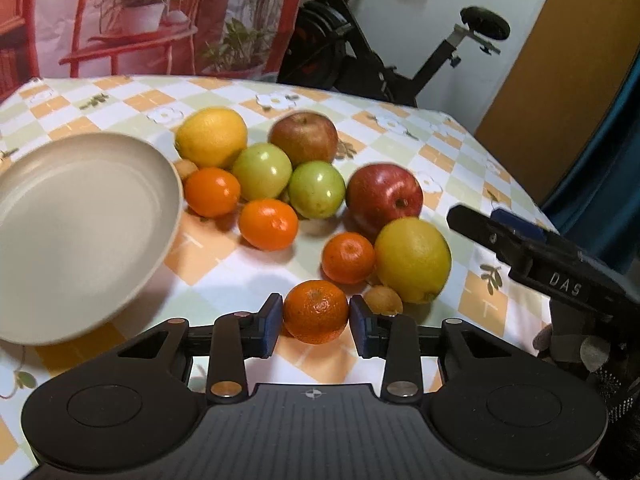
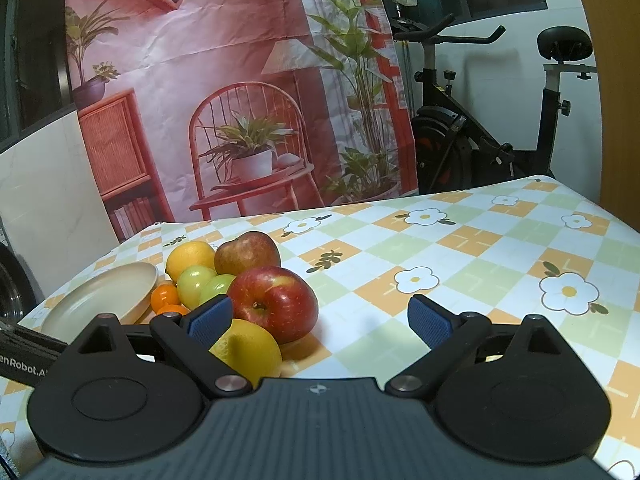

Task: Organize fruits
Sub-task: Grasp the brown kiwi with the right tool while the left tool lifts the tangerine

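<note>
My left gripper [image 1: 316, 322] is down on the table, its blue pads touching both sides of a tangerine [image 1: 316, 312]. Beyond it lies a cluster of fruit: two lemons [image 1: 412, 258] [image 1: 211, 136], a red apple [image 1: 384, 196], a duller apple [image 1: 304, 136], two green fruits [image 1: 262, 170] [image 1: 316, 188] and three more tangerines. A beige plate [image 1: 80, 216] sits empty at the left. My right gripper [image 2: 320, 308] hovers open, with nothing between its fingers, just right of the red apple [image 2: 272, 302] and the near lemon [image 2: 250, 348].
A small brown fruit [image 1: 382, 300] lies right beside the held tangerine. The right gripper's body [image 1: 552, 268] reaches in from the right edge. The checked tablecloth [image 2: 460, 264] stretches bare to the right. An exercise bike [image 2: 480, 132] and a printed backdrop stand behind the table.
</note>
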{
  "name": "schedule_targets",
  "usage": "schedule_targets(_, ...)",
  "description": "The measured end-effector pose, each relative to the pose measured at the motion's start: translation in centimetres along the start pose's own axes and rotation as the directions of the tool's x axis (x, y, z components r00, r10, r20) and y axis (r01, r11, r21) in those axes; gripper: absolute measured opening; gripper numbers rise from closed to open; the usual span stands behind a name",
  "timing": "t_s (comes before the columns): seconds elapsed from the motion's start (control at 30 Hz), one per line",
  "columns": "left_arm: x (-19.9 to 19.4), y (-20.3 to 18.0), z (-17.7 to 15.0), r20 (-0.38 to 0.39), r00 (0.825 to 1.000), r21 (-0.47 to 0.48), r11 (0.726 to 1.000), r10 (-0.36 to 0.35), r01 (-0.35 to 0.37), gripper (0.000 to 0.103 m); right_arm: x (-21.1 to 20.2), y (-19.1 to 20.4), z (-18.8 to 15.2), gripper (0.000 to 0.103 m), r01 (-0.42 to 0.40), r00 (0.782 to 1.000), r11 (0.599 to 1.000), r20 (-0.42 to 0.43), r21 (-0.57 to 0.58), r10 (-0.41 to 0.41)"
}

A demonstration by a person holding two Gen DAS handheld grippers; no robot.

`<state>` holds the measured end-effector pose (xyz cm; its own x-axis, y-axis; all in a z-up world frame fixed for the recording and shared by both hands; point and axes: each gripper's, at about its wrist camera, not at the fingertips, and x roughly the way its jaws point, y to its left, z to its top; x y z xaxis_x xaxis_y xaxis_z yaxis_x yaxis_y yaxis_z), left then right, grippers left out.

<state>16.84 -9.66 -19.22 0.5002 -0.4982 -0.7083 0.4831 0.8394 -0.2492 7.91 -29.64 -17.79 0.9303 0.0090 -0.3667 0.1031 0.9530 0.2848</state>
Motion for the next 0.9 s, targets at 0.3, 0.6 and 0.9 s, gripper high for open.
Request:
schedule_targets(0.3,-3.3,-0.3,0.8,0.130,0.985,0.064,0.990,0.114,-0.123,0.038,-1.3,1.7,-0.6,0.092,-0.023,0.999,0.999,-0.044,-0.025,0.022)
schedule_targets(0.6,-5.6,1.2,0.6,0.170,0.966,0.040,0.978,0.195,-0.204,0.038,-2.1,5.1,-1.7,0.078,-0.079,0.987,0.993,-0.150,-0.084,0.066)
schedule_targets(0.9,-7.7,3.8,-0.8,0.210,0.948,-0.019,0.970,0.240,-0.241,0.038,-0.9,6.9,-1.8,0.056,-0.126,0.952,0.991,-0.287,-0.050,0.106)
